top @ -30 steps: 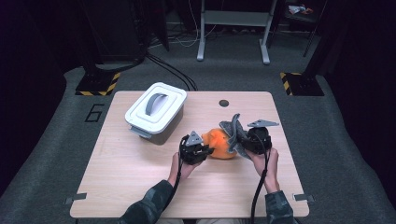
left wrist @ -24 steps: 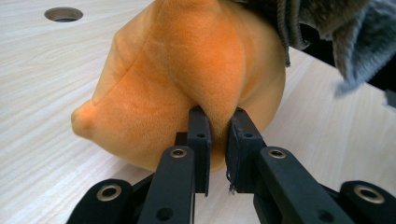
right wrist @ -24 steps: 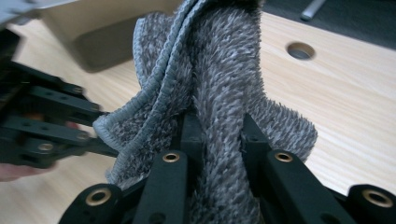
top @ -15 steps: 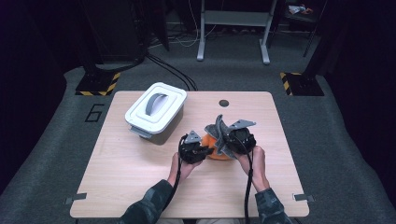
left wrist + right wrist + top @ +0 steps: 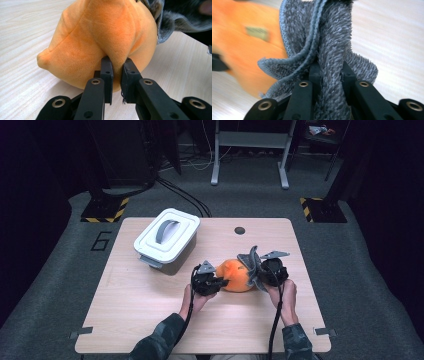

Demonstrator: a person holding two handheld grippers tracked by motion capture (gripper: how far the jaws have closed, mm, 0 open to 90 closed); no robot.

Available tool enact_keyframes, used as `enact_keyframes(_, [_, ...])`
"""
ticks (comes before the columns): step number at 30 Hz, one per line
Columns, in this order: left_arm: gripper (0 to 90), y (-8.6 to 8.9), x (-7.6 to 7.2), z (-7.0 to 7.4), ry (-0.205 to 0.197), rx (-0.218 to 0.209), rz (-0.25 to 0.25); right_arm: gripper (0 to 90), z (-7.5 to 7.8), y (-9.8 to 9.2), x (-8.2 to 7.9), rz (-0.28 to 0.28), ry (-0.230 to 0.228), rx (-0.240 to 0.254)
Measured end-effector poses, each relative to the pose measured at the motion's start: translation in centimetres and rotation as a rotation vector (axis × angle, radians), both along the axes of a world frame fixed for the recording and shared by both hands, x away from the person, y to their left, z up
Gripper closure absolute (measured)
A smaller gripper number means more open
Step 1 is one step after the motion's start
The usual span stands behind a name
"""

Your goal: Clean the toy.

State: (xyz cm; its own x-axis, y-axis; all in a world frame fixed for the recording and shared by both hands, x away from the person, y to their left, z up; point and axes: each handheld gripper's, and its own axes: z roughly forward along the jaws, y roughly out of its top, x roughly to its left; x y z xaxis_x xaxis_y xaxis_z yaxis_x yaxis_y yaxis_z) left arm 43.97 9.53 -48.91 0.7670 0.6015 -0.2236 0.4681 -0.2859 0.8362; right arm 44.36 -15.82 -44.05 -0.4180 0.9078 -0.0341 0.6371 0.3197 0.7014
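The orange plush toy [image 5: 236,276] lies on the counter [image 5: 125,305], right of the middle and towards the near edge, between the two grippers. In the left gripper view its rounded body [image 5: 100,42] rests on the pale wood with a small stubby point sticking out at one side, and a fold of its fabric is pinched between the black fingers [image 5: 107,72], which stand nearly together around it. The left gripper [image 5: 216,283] touches the toy's left side in the high view.

A grey fuzzy cloth [image 5: 250,265] stands against the toy's right side, some of it sticking up above the toy. The right gripper [image 5: 255,276] has its fingers [image 5: 348,75] clamped narrow on a bunched fold of this cloth [image 5: 329,45], whose stitched edges fan out on both sides of them; the orange toy [image 5: 242,45] is blurred just behind it. Each gripper is held by a hand, with forearms in dark patterned sleeves coming in from the near edge.

Farther off, towards the counter's back left, sits a white lidded box [image 5: 167,237] with a grey handle on top, well apart from the toy. A small dark round hole [image 5: 240,230] marks the counter near its far edge.
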Motion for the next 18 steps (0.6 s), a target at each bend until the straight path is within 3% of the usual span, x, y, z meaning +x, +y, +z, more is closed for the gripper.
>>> enact_keyframes(6, [81.0, 0.1, 0.1, -0.1, 0.011, -0.009, 0.005, 76.4, -2.6, -1.3, 0.7, -0.036, 0.077, -0.004])
enact_keyframes(10, [80.9, 0.1, 0.0, 0.0, 0.011, -0.006, 0.005, 76.4, -3.3, -1.7, 0.8, -0.04, 0.096, 0.007])
enact_keyframes(13, [80.7, 0.1, -0.1, 0.0, 0.005, 0.001, 0.0, 76.3, -2.5, -1.8, 0.4, -0.041, 0.076, 0.01])
enact_keyframes(17, [80.5, 0.2, 0.0, 0.0, 0.01, -0.003, -0.008, 76.2, -0.3, -1.6, -0.7, -0.034, 0.012, 0.036])
enact_keyframes(18, [80.4, 0.1, -0.1, 0.0, 0.007, -0.001, -0.009, 76.2, 0.5, -1.4, -1.1, -0.008, -0.013, 0.051])
